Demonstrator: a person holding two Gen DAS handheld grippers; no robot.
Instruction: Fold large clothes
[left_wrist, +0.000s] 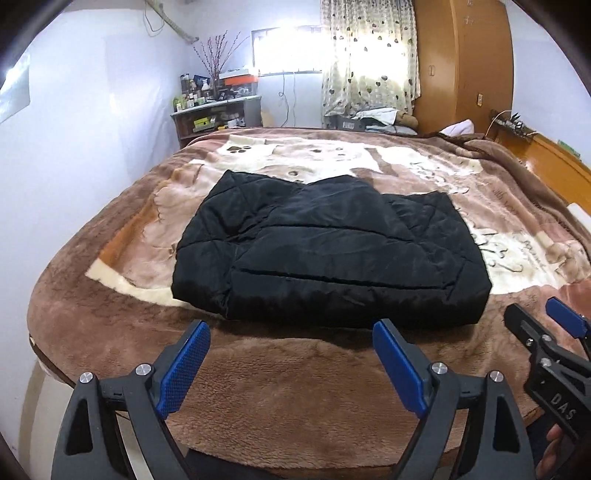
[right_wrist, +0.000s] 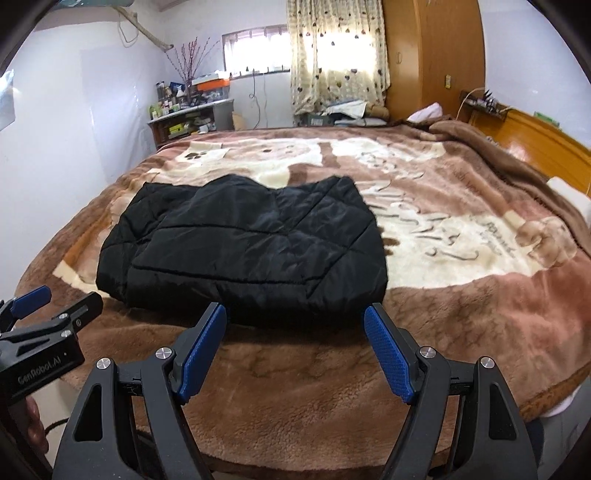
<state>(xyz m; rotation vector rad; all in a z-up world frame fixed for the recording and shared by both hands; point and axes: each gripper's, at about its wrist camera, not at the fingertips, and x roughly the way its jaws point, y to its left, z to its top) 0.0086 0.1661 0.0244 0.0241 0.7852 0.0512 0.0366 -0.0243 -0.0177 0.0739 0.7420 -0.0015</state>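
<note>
A black quilted jacket (left_wrist: 328, 251) lies folded into a rough rectangle on the bed, also in the right wrist view (right_wrist: 243, 247). My left gripper (left_wrist: 291, 332) is open and empty, held just short of the jacket's near edge, above the blanket. My right gripper (right_wrist: 295, 317) is open and empty, also just short of the near edge. The right gripper shows at the right edge of the left wrist view (left_wrist: 546, 325). The left gripper shows at the left edge of the right wrist view (right_wrist: 55, 299).
A brown and cream plush blanket (left_wrist: 295, 387) covers the bed. A cluttered shelf unit (left_wrist: 218, 110) stands at the far left wall. A curtained window (left_wrist: 365, 55) and a wooden wardrobe (left_wrist: 465, 62) are behind the bed. A wooden headboard (left_wrist: 554, 162) is at right.
</note>
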